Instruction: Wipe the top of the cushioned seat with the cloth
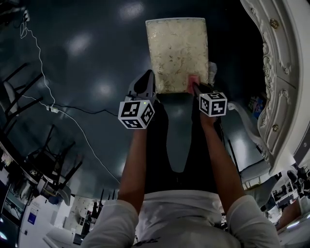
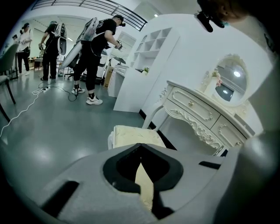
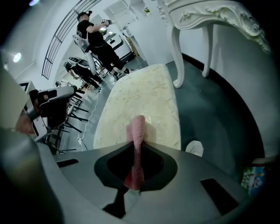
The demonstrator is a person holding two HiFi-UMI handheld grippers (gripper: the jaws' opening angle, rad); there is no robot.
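The cushioned seat (image 1: 177, 53) is a cream, patterned rectangle on the dark floor ahead of me; it also shows in the left gripper view (image 2: 131, 136) and the right gripper view (image 3: 140, 103). My right gripper (image 1: 195, 87) (image 3: 134, 151) is shut on a pink cloth (image 1: 193, 81) (image 3: 138, 129), which hangs at the seat's near right edge. My left gripper (image 1: 147, 77) (image 2: 140, 148) hovers at the seat's near left corner, jaws shut with nothing between them; only a sliver of cushion shows through them.
An ornate white dressing table (image 1: 276, 72) (image 2: 197, 113) (image 3: 210, 13) stands right of the seat. A white cable (image 1: 58, 109) runs over the floor at left, near black chairs (image 1: 53, 160). People (image 2: 94, 48) stand far off by white shelving (image 2: 140, 65). A small box (image 3: 253, 179) lies under the table.
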